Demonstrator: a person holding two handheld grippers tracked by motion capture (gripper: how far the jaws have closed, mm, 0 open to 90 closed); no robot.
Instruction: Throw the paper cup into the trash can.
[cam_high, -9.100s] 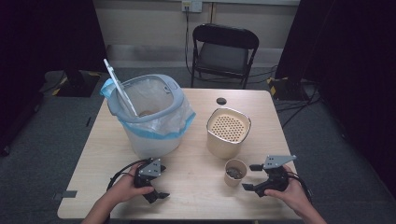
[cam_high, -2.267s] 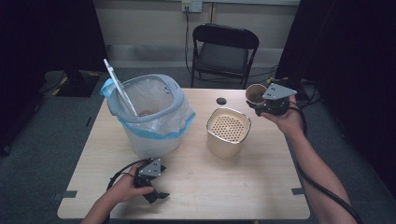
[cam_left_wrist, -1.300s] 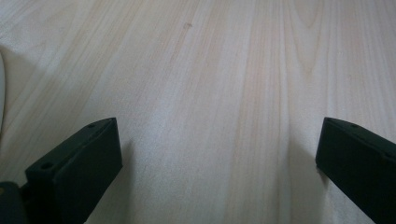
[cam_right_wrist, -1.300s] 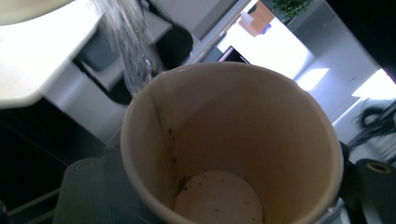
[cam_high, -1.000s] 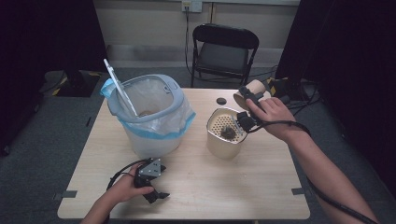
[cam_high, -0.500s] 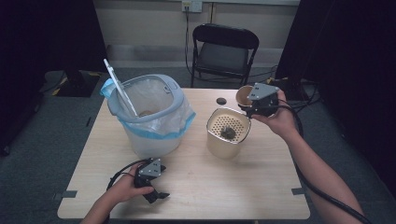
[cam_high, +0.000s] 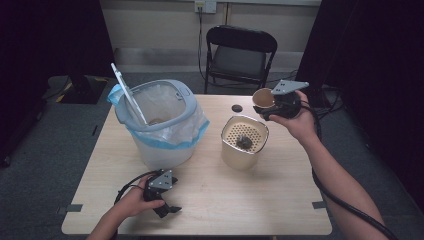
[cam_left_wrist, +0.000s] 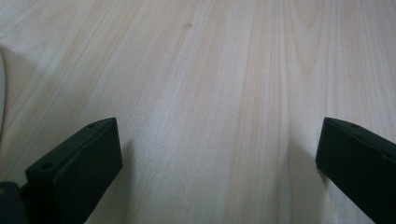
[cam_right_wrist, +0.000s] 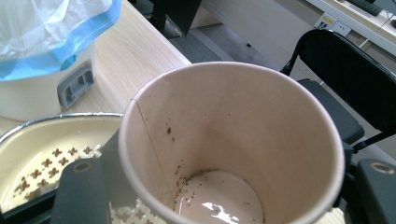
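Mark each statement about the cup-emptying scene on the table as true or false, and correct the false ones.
1. The right gripper holds a paper cup. True.
2. The paper cup is full of liquid. False: only a wet film and dark specks remain.
3. A dark clump lies on the strainer. True.
4. The left gripper grips the lined bin. False: it rests open on the table, jaws apart.
5. The folding chair stands on the table. False: it stands on the floor behind.

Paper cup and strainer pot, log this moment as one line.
right gripper: shut on paper cup, held above table, wet residue inside | strainer pot: dark clump on insert | left gripper: open, resting on table
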